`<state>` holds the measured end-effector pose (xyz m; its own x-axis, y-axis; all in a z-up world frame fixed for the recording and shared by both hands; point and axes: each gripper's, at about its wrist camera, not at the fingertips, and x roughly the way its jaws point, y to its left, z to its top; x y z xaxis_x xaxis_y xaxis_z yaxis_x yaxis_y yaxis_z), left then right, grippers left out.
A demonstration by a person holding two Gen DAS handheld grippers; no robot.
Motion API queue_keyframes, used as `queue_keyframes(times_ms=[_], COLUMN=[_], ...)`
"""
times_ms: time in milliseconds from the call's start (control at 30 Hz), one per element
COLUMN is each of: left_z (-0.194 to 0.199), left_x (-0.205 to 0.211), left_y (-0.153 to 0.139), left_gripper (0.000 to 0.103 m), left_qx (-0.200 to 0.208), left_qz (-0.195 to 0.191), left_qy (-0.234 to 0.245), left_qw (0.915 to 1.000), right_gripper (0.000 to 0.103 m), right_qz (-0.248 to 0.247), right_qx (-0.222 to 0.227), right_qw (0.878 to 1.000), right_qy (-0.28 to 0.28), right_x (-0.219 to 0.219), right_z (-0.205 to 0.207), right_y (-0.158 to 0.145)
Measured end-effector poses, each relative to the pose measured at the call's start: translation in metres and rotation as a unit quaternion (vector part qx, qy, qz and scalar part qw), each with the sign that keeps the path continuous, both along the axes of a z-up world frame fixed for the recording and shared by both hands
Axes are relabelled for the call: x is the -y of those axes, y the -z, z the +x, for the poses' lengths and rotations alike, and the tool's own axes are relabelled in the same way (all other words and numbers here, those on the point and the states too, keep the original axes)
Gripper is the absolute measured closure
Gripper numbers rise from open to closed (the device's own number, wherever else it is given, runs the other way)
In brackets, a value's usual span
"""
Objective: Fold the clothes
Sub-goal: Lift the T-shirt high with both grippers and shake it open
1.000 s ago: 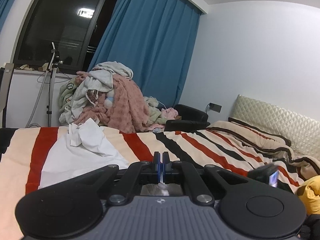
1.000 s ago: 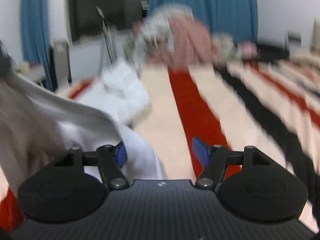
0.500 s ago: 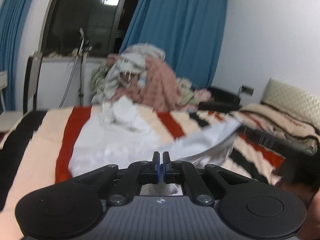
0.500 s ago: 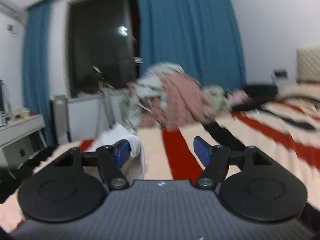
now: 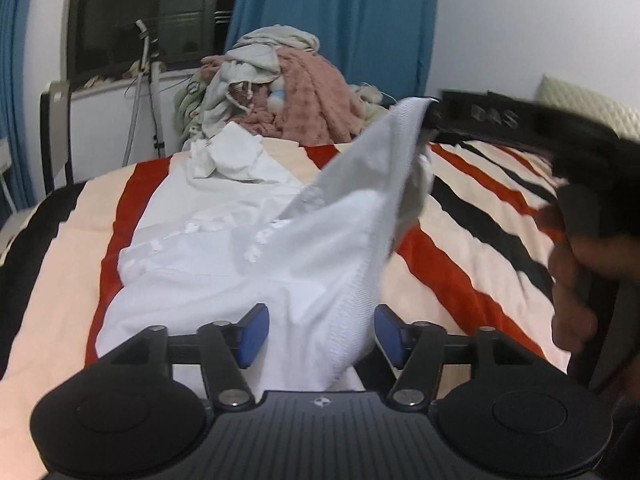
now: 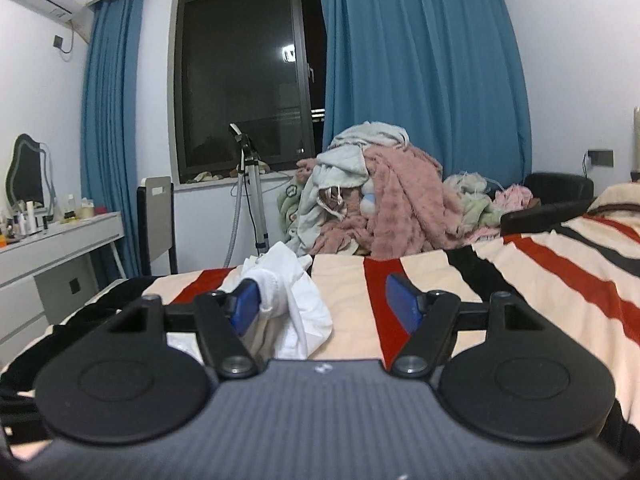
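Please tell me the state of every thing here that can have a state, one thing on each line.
Left gripper: jaws opening, shirt hem between them.
Right gripper: jaws open, cloth draped on one finger.
White shirt: unfolded on the bed, one corner lifted.
Curtains: drawn aside.
Clothes pile: unfolded heap.

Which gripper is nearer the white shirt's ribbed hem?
Left. The left gripper has the white shirt's hem between its opening jaws; the right gripper is by the bunched far end.

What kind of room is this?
A bedroom, most likely: a bed under a striped blanket, a heap of unfolded clothes by the blue curtains, and a dressing table with a mirror.
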<state>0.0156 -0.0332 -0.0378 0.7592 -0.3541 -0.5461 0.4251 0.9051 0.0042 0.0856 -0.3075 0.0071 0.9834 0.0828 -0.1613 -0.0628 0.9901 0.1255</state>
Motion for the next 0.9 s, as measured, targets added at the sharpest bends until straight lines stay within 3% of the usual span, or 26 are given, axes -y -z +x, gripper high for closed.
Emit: queue_keyframes(times_ms=[133,233,300,400,433,533,600,667,767,900], left_z=[-0.007,0.002,0.014,0.023,0.021,0.006,-0.004,-0.014,-0.024,-0.025], left_x=[0.022,0.035,0.038,0.014,0.002,-0.022,-0.031,-0.04,-0.05,-0.057], left_y=[0.006,0.015,0.022,0.018,0.011,-0.009,-0.017,-0.026,-0.035,-0.038], left_gripper=[0.029,0.029,0.029,0.027,0.022,0.02,0.02,0.02,0.02,0.019], left_qx=[0.037,0.064,0.072,0.073,0.082,0.122,0.138,0.153,0.164,0.143], left_qz=[0.036,0.06,0.081,0.055,0.036,0.015,0.011,0.002,-0.018,-0.018], left_qy=[0.016,-0.022,-0.083,-0.177,-0.206,-0.28,-0.313,-0.34,-0.358,-0.349], left_qw=[0.9986,0.9959,0.9907,0.98,0.9744,0.9521,0.9395,0.9281,0.919,0.9259], right_gripper=[0.033,0.033,0.033,0.033,0.032,0.03,0.022,0.022,0.022,0.022], right_qz=[0.016,0.021,0.022,0.021,0.019,0.016,-0.017,-0.06,-0.09,-0.068], right_qx=[-0.013,-0.011,-0.003,0.001,0.0,-0.012,-0.025,-0.047,-0.109,-0.156], right_qw=[1.0,1.0,1.0,0.999,0.999,0.999,0.999,0.997,0.99,0.985], right_qy=[-0.006,-0.007,0.003,0.029,0.038,0.032,0.026,0.019,0.014,0.023], right_x=[0.008,0.012,0.015,0.021,0.022,0.021,0.012,0.002,-0.004,0.007], right_z=[0.001,-0.003,-0.004,-0.002,0.0,0.006,0.008,0.011,0.016,0.017], right_y=[-0.001,0.002,0.005,0.014,0.018,0.024,0.029,0.037,0.059,0.069])
